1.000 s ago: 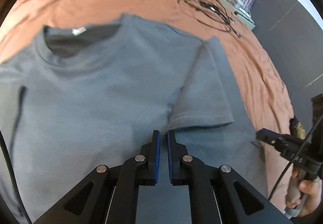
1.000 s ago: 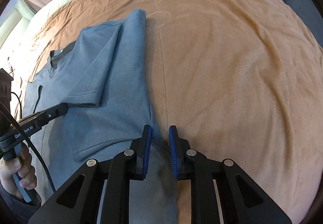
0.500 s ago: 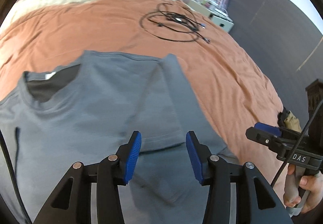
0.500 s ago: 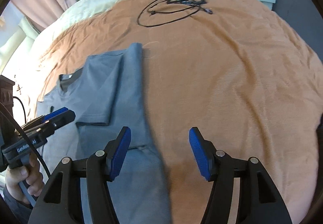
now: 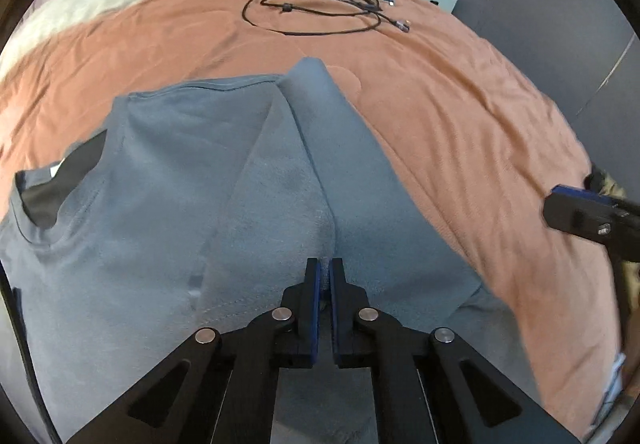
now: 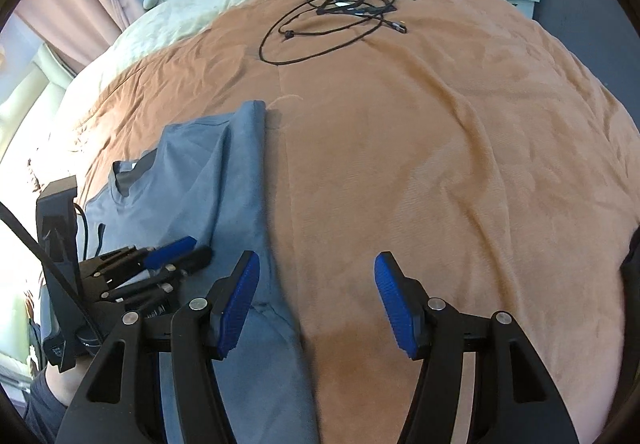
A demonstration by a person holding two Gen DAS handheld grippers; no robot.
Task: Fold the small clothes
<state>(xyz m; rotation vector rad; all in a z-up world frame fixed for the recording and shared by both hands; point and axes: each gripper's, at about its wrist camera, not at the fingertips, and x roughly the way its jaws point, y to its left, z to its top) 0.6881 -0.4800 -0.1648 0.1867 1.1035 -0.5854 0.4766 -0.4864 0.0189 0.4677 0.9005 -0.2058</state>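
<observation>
Change: left hand-held gripper, whose jaws stood apart half a second ago, has just clenched; a small ridge of the grey T-shirt is pinched between its blue pads. Right hand-held gripper was nearly closed a second ago and has since spread its jaws, which stand released with nothing between them.
T-shirt: flat on the blanket, spreading ahead and left of the left hand-held gripper; neck opening far left; right side and sleeve folded inward over the chest, making a long straight edge.
Seen from the right: folded edge runs under the left finger; bare blanket lies under the gap.
Fabric: shirt soft, matte knit with stitched hems; blanket rust-orange, fuzzy, lightly wrinkled.
Beyond: black cables coiled loosely, well ahead of both.
</observation>
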